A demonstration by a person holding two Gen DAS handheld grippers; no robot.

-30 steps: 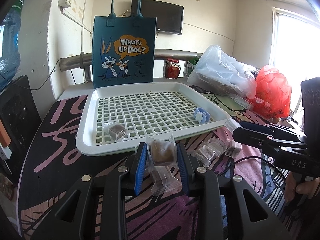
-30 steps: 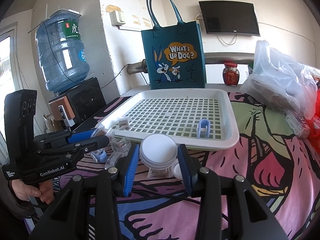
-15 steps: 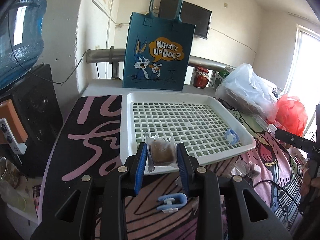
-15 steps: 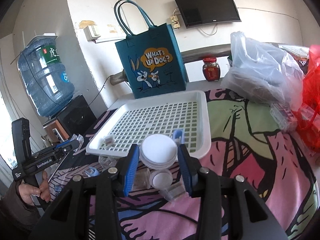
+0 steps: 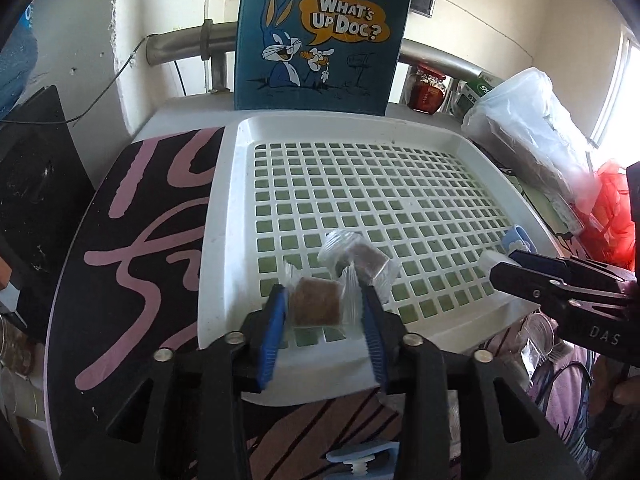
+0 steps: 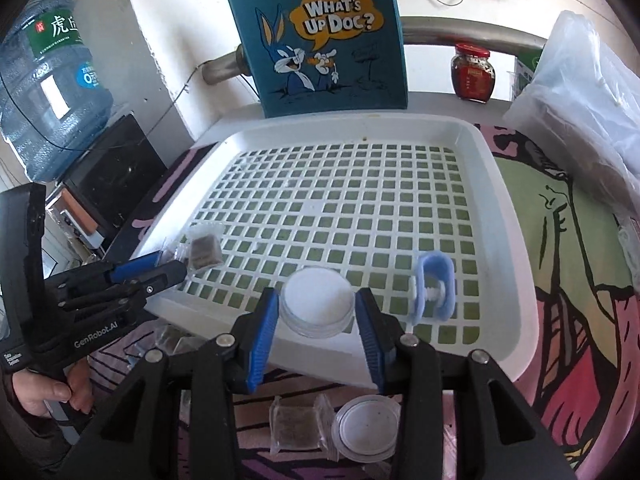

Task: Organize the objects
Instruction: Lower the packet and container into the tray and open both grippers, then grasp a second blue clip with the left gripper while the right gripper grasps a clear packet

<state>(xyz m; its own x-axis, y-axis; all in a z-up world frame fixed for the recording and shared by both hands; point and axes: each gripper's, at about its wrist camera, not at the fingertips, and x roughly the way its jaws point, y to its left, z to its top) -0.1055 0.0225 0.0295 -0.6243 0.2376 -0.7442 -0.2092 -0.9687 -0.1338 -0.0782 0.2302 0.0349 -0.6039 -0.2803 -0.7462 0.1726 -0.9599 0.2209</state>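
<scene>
Over the white tray's near edge, the left gripper's jaws are opening around a wrapped brown snack. The right gripper grips a round white container there.

Left wrist view sits low and close at the white tray's near-left corner, angled down toward the far wall. Right wrist view looks from the near-right edge, same heading. Shared ground — the tray, the blue tote bag behind it — and each other's gripper.

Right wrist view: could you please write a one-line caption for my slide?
Right gripper holds a stack of round clear dishes over the white grid tray, beside a blue clip.
</scene>
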